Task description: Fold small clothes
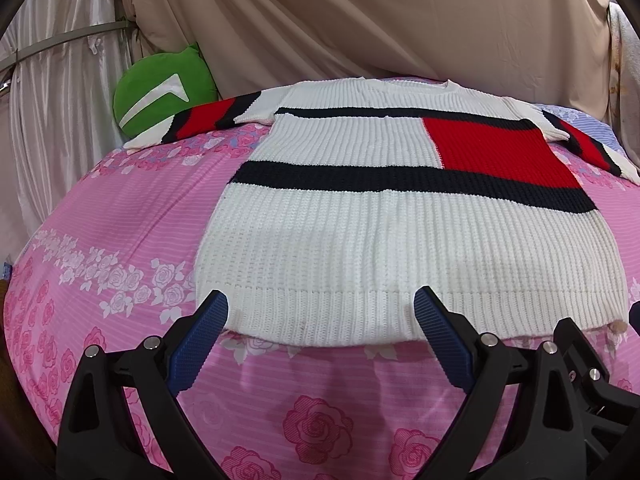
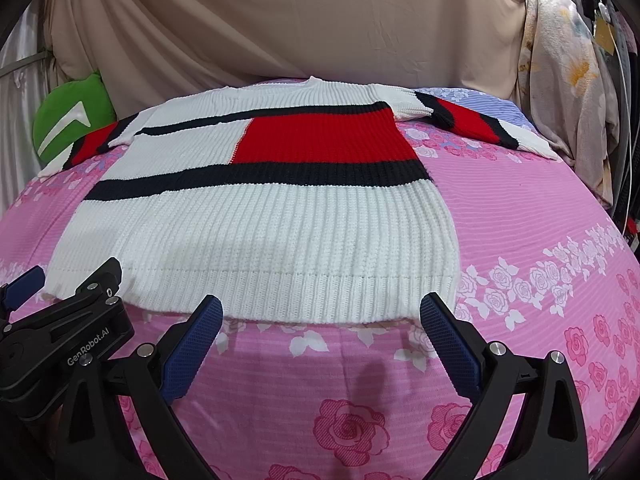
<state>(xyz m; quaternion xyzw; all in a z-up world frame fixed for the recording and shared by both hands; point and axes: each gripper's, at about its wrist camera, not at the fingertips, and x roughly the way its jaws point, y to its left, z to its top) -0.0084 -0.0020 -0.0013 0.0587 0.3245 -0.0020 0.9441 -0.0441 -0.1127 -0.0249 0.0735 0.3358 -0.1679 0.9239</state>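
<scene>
A white knit sweater [image 1: 400, 236] with black stripes and a red block lies flat on the pink floral bedsheet [image 1: 120, 220], hem toward me, both sleeves spread out at the far end. It also shows in the right wrist view [image 2: 260, 232]. My left gripper [image 1: 322, 312] is open and empty, its blue pads just over the hem's left part. My right gripper [image 2: 320, 316] is open and empty at the hem's right part. The left gripper's body [image 2: 68, 344] shows at the lower left of the right wrist view.
A green cushion [image 1: 160, 88] sits at the far left by the left sleeve. Beige drapes [image 1: 360, 20] hang behind the bed. A floral cloth [image 2: 568, 92] and cables hang at the far right. Pink sheet [image 2: 540, 220] lies bare right of the sweater.
</scene>
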